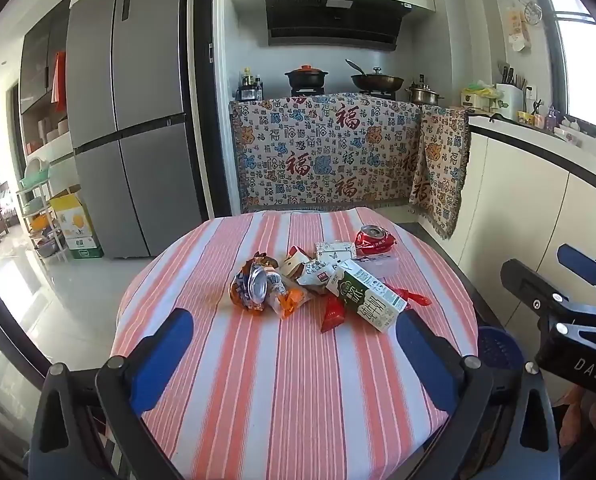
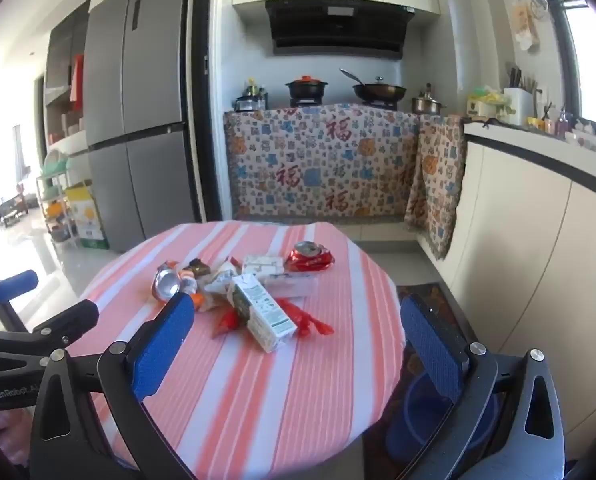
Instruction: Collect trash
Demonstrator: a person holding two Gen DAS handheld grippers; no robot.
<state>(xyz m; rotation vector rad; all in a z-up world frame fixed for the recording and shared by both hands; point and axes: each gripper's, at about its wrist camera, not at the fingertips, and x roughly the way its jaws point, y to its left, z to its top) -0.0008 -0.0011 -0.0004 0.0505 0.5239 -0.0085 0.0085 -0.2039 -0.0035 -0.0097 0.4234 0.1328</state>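
**Two open grippers, one untouched pile of trash**

Both of my grippers hang short of the litter with nothing in them: the left gripper (image 1: 294,344) has its blue pads spread wide over bare striped cloth, and the right gripper (image 2: 298,344) is spread just as wide. I judge the task to be at its very start, the reach not yet made.

The trash sits heaped near the middle of the round table (image 1: 258,392). Nearest me lies a green and white drink carton (image 1: 368,296) on its side, resting across red wrappers (image 1: 332,314). A crushed silver can (image 1: 254,286) lies at the left of the heap among orange snack bags, and a crushed red can (image 1: 374,238) sits at the far side, just beside a small white box (image 1: 334,249).

My next move calls for picking one piece and closing on it squarely. The carton is nearest and stiffest, so it looks the fair first choice.

Low on the right, beside the table, a blue basket (image 2: 426,416) shows behind my right finger. It may be the bin, but my own frame hides most of it. What lies under the heap I cannot make out.
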